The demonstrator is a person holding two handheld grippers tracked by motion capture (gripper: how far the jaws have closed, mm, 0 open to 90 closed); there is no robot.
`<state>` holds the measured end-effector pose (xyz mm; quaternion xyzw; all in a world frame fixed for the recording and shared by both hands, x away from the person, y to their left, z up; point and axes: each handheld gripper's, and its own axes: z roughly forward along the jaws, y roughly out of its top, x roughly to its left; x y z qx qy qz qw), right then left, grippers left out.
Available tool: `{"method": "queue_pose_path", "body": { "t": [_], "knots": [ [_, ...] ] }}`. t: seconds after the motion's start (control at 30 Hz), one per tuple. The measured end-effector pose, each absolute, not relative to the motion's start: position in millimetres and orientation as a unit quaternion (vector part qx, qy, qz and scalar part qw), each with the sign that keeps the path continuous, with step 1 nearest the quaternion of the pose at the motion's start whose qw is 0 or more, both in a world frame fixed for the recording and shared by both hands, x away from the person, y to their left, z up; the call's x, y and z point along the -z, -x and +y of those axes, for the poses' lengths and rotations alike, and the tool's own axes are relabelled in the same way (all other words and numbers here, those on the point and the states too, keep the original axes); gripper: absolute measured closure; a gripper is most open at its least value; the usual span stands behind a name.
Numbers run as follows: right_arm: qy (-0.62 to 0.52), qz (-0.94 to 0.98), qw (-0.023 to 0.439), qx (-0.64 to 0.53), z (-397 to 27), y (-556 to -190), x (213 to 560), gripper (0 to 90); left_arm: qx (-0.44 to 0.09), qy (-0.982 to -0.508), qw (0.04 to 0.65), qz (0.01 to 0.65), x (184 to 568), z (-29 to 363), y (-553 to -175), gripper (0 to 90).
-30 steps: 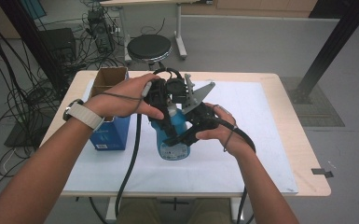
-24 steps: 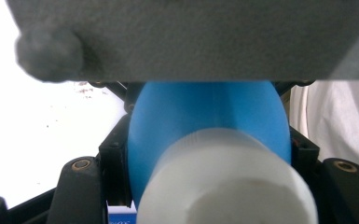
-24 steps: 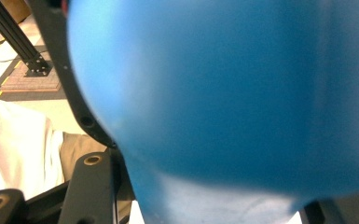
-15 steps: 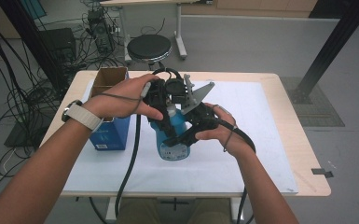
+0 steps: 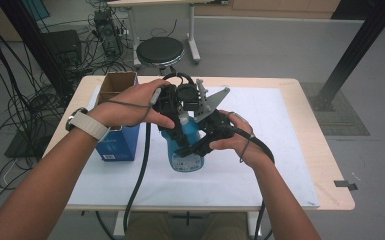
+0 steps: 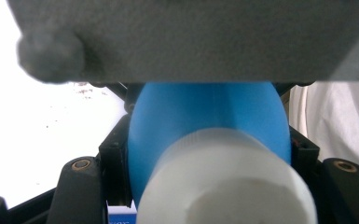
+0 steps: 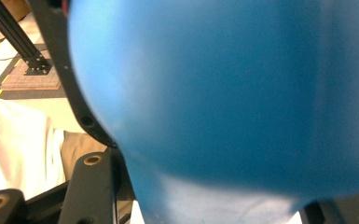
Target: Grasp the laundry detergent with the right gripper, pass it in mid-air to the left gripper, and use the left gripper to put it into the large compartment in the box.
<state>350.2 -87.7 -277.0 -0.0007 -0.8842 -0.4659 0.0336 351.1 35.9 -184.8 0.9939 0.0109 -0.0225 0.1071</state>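
Count, high view: 1 blue plastic bottle (image 5: 187,145) w/ white label, 1 white cap (image 6: 228,182) on it, seen in left gripper view. 2 black two-jaw grippers: left gripper (image 5: 172,112), right gripper (image 5: 205,140), each w/ 1 cable. 2 hands, 1 pale wristwatch (image 5: 86,124) on left wrist. 1 open blue cardboard box (image 5: 116,131) at left. 1 white sheet (image 5: 260,165) over 1 wooden table (image 5: 325,165). Far side: 1 round black stool (image 5: 160,51). Right: 1 black metal post (image 5: 352,55).

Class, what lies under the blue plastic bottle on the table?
A white paper sheet lies under the blue plastic bottle; the spot directly beneath its base is covered.
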Motion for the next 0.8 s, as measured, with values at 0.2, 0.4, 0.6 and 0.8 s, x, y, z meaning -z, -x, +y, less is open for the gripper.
{"method": "queue_pose_path", "body": {
  "t": [0.2,0.4,0.6,0.8],
  "knots": [
    [0.001,-0.884,0.035,0.466,-87.8,-350.5,277.0,43.1,0.023,-0.994,0.109,0.012,184.6,36.2,-351.3,37.2],
    [0.0,-0.884,0.035,0.467,-87.4,-350.7,277.1,43.0,0.023,-0.994,0.109,0.013,184.7,37.1,-351.4,37.3],
    [-0.002,-0.885,0.029,0.464,-87.6,-350.9,276.5,43.0,0.02,-0.994,0.111,0.011,185.0,37.2,-351.4,37.3],
    [-0.001,-0.885,0.031,0.465,-87.3,-350.9,277.1,43.0,0.021,-0.993,0.112,0.011,185.0,37.6,-351.7,37.3]
  ]
}}
